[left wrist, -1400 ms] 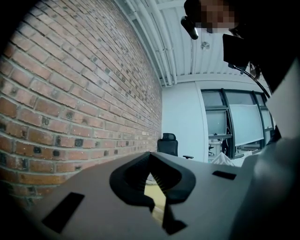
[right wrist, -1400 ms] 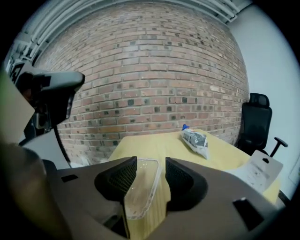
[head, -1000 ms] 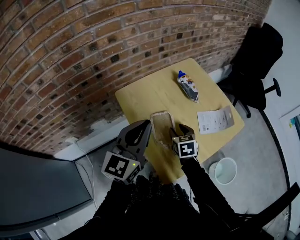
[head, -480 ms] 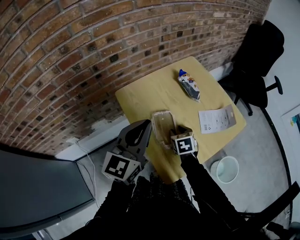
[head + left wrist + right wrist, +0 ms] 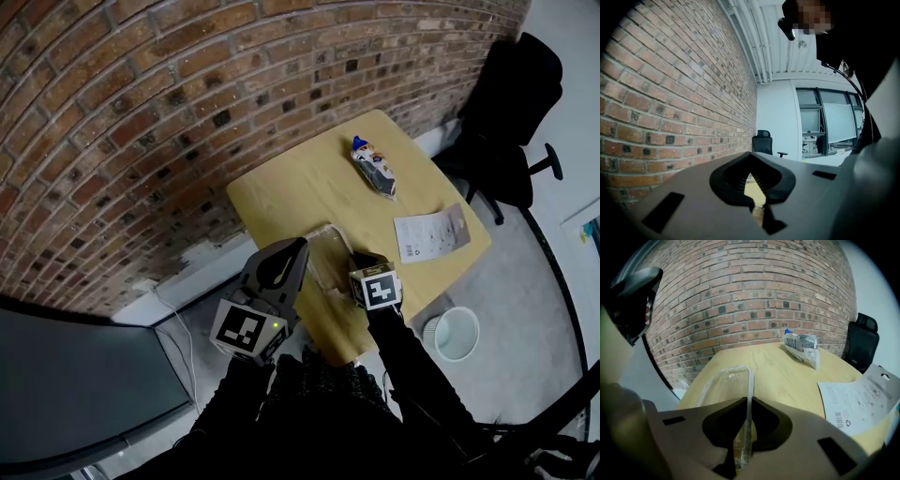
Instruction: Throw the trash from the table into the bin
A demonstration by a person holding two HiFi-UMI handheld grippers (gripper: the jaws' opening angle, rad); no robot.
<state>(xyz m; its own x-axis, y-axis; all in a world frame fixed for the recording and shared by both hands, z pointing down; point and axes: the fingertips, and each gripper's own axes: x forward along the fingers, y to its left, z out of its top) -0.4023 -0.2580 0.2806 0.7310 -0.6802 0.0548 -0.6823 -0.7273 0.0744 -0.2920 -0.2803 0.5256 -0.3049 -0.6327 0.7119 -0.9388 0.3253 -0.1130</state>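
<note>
Right gripper (image 5: 746, 400): its jaws have just been closing and are now pinching the near rim of the clear plastic tray (image 5: 723, 379), with only that thin edge between them.
Left gripper (image 5: 300, 244): hovering just left of the tray, jaws meeting at the tips and gripping nothing.
Tray: sitting at the near end of the wooden table (image 5: 286, 192), open side up.
Other trash: a snack wrapper (image 5: 373, 169) is lying at the far end and a printed card (image 5: 429, 234) near the right edge, both well apart from the tray.
Bin (image 5: 457, 333): standing on the floor just beside the table's near-right edge.
Around: a brick wall (image 5: 141, 112) is running behind the table, and a black office chair (image 5: 511, 112) is standing beyond its far right corner.
</note>
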